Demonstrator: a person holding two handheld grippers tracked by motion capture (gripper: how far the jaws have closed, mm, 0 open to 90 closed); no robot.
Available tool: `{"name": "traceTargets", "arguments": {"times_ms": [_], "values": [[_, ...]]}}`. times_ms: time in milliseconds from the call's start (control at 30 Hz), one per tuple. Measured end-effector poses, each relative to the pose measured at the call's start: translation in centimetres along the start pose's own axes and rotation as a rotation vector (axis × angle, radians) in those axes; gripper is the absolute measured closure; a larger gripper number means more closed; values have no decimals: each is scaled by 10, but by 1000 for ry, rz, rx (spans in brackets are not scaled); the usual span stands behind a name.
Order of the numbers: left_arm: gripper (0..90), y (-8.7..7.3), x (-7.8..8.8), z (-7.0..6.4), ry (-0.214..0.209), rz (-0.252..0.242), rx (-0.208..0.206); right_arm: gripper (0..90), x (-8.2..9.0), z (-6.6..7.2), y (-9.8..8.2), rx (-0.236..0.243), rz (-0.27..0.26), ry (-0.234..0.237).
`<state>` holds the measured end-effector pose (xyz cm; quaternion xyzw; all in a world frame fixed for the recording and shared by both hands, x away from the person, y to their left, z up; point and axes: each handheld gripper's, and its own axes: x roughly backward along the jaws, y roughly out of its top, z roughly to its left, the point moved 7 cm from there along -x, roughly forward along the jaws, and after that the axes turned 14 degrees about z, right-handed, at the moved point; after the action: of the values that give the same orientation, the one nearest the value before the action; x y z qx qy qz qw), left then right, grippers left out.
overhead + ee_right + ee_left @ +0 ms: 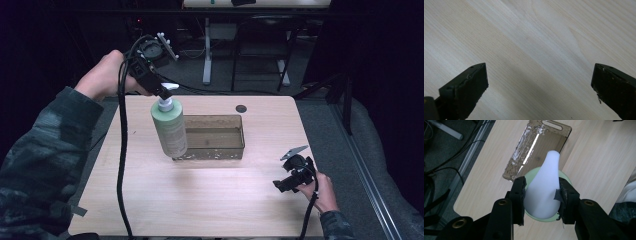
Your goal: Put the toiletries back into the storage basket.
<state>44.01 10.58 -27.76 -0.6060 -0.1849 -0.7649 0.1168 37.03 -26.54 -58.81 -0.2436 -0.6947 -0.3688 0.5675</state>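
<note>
A brown see-through bin sits mid-bench, just at 3 o'clock of the pale green pump bottle, which hangs tilted above the bench. The left tongs reach down from 11 o'clock, clamped on the white pump head. The left gripper view looks straight down on the bin's handle slot. The right tongs, at 4 o'clock, gape apart over bare wood.

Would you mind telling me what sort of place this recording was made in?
Probably a lab or workshop set up for recording: a plain wooden table in a dark room, metal desk legs behind it, and cabled handheld grippers, the left gripper clamping a pump bottle.
</note>
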Motion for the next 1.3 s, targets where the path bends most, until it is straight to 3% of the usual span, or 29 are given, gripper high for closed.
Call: {"name": "traceTargets", "arguments": {"times_ms": [867,1300], "values": [[628,19,2,23,14,24,45,4,0,-2,-1,7,-1,-5],[628,27,-4,30,19,7,69,4,-1,0,-2,-4,0,10]]}}
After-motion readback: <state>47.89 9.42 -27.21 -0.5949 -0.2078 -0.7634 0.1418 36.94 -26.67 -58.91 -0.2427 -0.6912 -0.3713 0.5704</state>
